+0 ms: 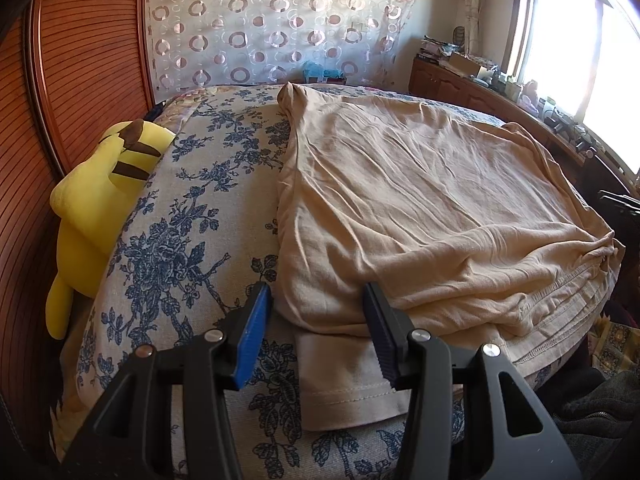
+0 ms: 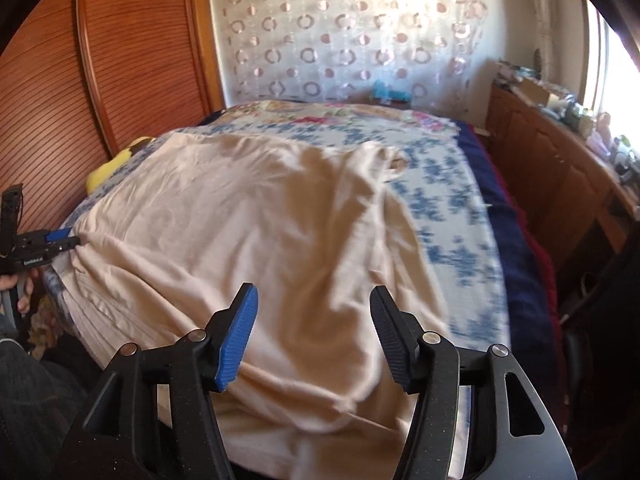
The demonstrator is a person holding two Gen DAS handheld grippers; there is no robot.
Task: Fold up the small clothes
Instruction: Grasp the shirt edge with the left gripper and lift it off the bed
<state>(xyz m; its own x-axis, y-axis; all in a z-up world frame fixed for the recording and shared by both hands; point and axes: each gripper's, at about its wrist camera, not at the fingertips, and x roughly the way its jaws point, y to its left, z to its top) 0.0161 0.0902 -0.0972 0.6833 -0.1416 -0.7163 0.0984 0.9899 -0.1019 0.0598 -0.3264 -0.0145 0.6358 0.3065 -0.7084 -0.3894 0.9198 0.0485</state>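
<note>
A beige shirt [image 1: 420, 208] lies spread and wrinkled on the blue-flowered bedspread [image 1: 192, 208]. My left gripper [image 1: 316, 296] is open, its jaws either side of the shirt's near left edge, where a sleeve [image 1: 344, 380] pokes out below. It also shows at the left of the right wrist view [image 2: 68, 240], at the shirt's edge. My right gripper [image 2: 314, 300] is open just above the shirt [image 2: 260, 240], near its front right part, holding nothing. That view is blurred.
A yellow plush toy [image 1: 92, 216] lies against the wooden headboard [image 1: 80, 60] at the left. A wooden cabinet [image 2: 560, 176] with clutter runs along the window side. A dark blue blanket [image 2: 516, 264] borders the bed's right edge. A patterned curtain [image 1: 272, 24] hangs behind.
</note>
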